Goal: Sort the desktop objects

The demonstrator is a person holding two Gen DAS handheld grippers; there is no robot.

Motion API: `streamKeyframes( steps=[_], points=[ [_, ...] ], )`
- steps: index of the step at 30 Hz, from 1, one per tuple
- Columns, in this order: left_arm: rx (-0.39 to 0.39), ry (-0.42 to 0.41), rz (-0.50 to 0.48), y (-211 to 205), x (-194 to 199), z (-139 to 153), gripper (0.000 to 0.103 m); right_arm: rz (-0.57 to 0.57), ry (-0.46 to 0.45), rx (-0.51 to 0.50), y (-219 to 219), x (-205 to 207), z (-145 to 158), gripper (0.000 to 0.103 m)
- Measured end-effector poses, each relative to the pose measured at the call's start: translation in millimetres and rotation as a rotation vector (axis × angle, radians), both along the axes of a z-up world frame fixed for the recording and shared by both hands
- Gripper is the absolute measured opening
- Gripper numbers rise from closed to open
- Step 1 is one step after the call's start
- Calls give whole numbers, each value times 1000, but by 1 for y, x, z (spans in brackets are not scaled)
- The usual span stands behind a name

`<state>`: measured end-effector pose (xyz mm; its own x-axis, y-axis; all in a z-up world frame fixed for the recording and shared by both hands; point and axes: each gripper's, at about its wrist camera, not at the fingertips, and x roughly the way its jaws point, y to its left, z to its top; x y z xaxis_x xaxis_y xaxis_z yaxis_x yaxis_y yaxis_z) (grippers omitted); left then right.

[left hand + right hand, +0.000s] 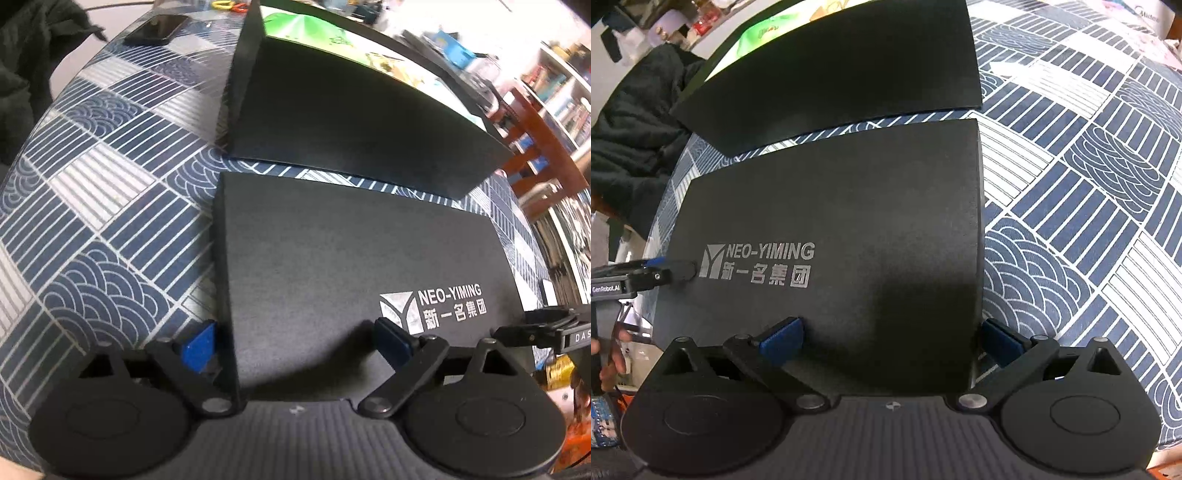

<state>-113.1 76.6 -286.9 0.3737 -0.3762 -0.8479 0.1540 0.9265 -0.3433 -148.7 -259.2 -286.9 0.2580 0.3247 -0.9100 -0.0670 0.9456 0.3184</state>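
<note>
Right now I have both grippers spread wide at the near corners of the flat black box lid [332, 258] printed NEO-YIMING, left gripper [295, 343] and right gripper [892, 338] gripping nothing, the lid lying on the blue patterned tablecloth [92, 184] just before the open black box [351, 110].
</note>
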Motion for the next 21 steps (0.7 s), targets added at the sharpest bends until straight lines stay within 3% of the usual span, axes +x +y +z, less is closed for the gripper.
streamKeyframes(
  steps=[7, 16, 21],
  points=[
    [-8, 59, 19, 2, 6, 0, 103, -19, -15, 0, -4, 11, 1, 103],
    [-2, 60, 59, 0, 2, 0, 103, 16, -26, 6, -8, 24, 2, 103],
    [45, 59, 90, -10, 3, 5, 103, 36, -7, -20, -1, 28, 4, 103]
  ],
)
